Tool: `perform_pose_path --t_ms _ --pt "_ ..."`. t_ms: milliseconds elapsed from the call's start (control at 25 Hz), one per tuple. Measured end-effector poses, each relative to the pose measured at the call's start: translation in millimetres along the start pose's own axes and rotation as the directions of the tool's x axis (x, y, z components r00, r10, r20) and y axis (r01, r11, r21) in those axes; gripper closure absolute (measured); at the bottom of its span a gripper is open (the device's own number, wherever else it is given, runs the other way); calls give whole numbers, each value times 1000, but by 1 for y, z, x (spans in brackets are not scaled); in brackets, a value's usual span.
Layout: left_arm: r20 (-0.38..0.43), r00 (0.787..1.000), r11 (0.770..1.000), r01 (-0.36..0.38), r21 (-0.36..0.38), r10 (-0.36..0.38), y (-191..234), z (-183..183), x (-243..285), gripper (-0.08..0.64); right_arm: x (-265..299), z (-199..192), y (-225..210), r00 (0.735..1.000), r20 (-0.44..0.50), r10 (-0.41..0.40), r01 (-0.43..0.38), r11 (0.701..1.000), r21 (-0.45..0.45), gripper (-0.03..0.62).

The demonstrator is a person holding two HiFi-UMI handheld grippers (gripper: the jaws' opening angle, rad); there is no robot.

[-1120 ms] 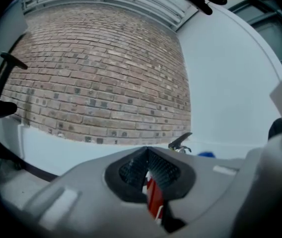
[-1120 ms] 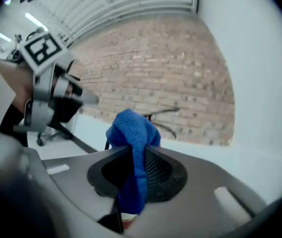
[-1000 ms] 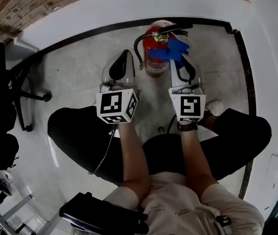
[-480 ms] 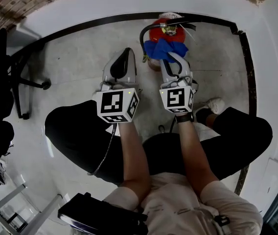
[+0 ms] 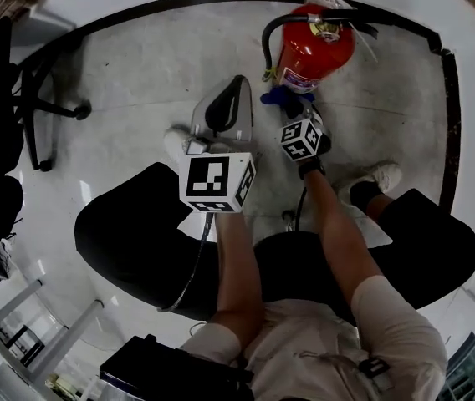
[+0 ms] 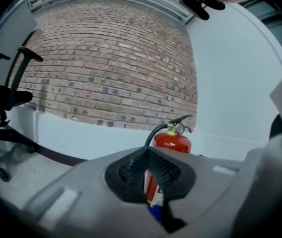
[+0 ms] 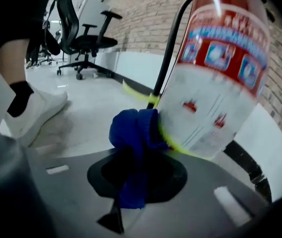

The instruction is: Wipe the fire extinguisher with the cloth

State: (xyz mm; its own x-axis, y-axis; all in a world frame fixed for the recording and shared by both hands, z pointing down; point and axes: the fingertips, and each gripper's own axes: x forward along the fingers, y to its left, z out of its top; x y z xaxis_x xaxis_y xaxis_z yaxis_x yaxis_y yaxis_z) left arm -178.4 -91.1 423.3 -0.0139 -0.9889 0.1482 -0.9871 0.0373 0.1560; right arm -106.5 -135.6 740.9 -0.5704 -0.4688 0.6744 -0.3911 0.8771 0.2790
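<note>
Scanning left to right: chair point(image 5: 22, 98) sits far left on the floor point(image 5: 137, 73), well apart from the work. It also shows at the left edge of the left gripper view and far back in the right gripper view. One white shoe point(image 5: 177, 140) rests just left of the left gripper point(image 5: 240, 83). That gripper hangs above the floor, pointing at the extinguisher point(image 5: 314, 50) but apart from it. Its jaws are drawn together, tips meeting, with nothing between them. In its own view its grey body blocks the lower extinguisher point(image 6: 173, 140); only the red top, gauge and a sliver through the slit show, with a brick wall point(image 6: 106, 63) behind.

Right gripper point(image 5: 286, 107) is low, next to the extinguisher base, jaws clamped on the blue cloth point(image 5: 275, 97). In the right gripper view the bunched cloth point(image 7: 131, 130) sticks up from the right gripper point(image 7: 136, 175) and touches the lower left side of the extinguisher point(image 7: 220, 73), at the white label. The black hose point(image 7: 173, 43) runs down that same side right above the cloth, with a yellow band point(image 7: 148, 99) beside it, crowding the spot.

Extinguisher stands upright on the floor near the black baseboard point(image 5: 179, 11) and white wall. The other shoe point(image 5: 381, 176) is right of the right gripper. Person's knees fill the lower head view.
</note>
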Motion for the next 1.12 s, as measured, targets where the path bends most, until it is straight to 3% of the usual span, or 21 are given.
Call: perform_pose_path --t_ms 120,200,400,440,560,600,640,720,800,840,960,1000,1040,1120 --pt "-11 1000 1000 -23 9 23 13 -3 1 558 32 -47 9 991 -123 55 -45 996 84 529" --pt "-24 999 1000 -22 12 22 17 -6 6 558 37 -62 10 986 -142 82 -56 982 179 531" --pt "-13 1000 1000 1 18 -1 27 10 35 558 26 -45 11 979 -131 155 -115 955 274 529" --pt "-4 1000 999 16 33 -16 26 19 42 558 16 -36 14 977 -104 185 -142 933 331 528" --pt "39 997 995 66 77 -69 24 56 59 558 -33 5 24 972 41 232 -219 823 525 526" --pt "58 995 993 79 89 -85 24 70 62 558 -54 27 20 975 93 204 -221 804 553 526" --pt "79 992 991 92 99 -100 24 84 65 558 -76 52 12 977 145 159 -213 803 556 526" --pt "115 985 987 117 111 -130 22 106 68 558 -116 104 -12 966 253 53 -181 835 519 526" --pt "138 978 983 143 115 -158 19 118 69 558 -156 144 -43 931 359 -62 -135 856 499 526" --pt "146 974 981 155 115 -171 17 122 70 558 -176 160 -61 904 410 -124 -116 850 514 526" --pt "166 966 978 181 103 -197 13 129 73 558 -228 202 -114 800 522 -295 -101 792 602 528" --pt "171 964 977 189 96 -203 11 130 74 558 -236 210 -127 777 536 -330 -104 772 627 526" --pt "173 962 976 198 91 -211 9 131 74 558 -237 214 -137 768 536 -350 -108 755 647 528" --pt "173 958 972 218 86 -230 2 131 75 558 -227 211 -145 776 512 -369 -111 719 686 526"
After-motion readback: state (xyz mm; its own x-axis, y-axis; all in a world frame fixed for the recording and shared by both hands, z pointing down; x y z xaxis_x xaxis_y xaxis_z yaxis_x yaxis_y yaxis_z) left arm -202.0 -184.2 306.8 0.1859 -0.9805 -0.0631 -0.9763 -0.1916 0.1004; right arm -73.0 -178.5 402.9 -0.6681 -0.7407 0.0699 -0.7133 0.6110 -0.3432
